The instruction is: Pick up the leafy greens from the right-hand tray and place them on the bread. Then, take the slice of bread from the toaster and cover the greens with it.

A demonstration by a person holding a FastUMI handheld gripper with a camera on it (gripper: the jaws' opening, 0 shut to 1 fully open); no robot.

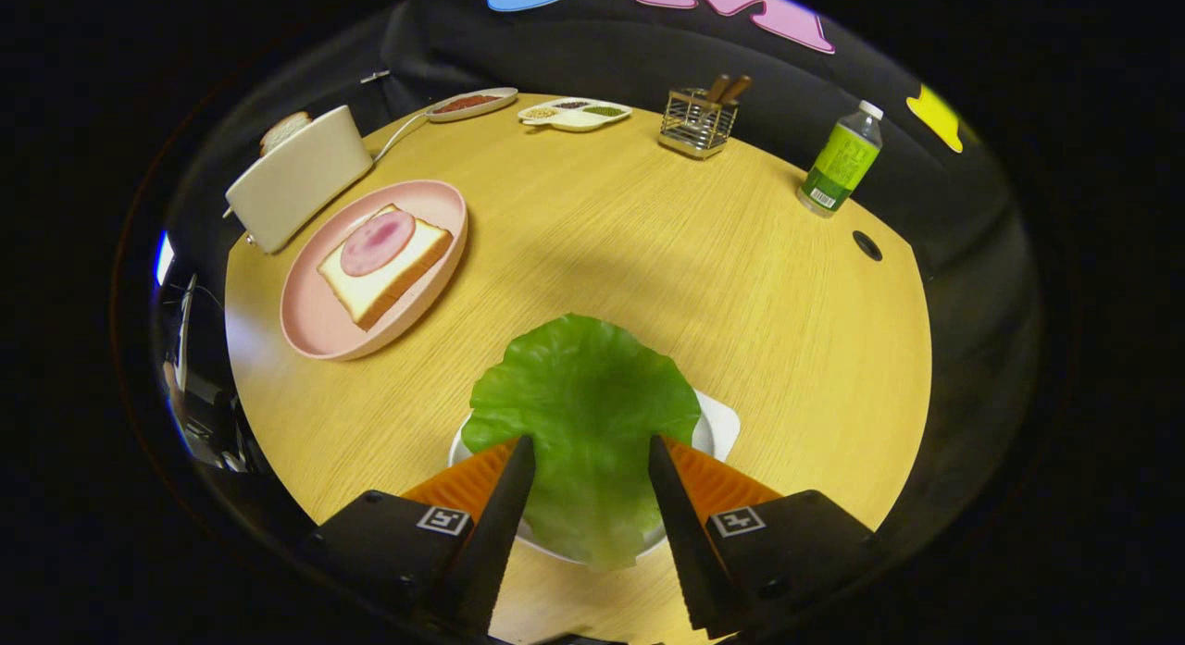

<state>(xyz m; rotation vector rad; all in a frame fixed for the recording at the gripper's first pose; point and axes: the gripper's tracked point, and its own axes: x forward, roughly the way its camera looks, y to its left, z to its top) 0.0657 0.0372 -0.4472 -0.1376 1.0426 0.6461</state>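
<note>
A broad green lettuce leaf [583, 395] lies on a white tray [720, 425] close in front of me, spreading past the tray's rim. My gripper [592, 439] hovers over the near half of the leaf, open, with the leaf showing in the gap between the fingers. Beyond and to the left, a pink plate [315, 335] holds a slice of bread [393, 270] topped with a round of ham [378, 241]. Behind the plate stands a cream toaster [298, 178] with a second bread slice [283, 129] sticking out of its slot.
On the round wooden table [648, 247], far side: a small dish of red food [471, 103], a divided dish [575, 114], a wire holder with utensils [699, 119] and a green-labelled bottle [841, 161]. A dark hole [867, 245] sits near the right edge.
</note>
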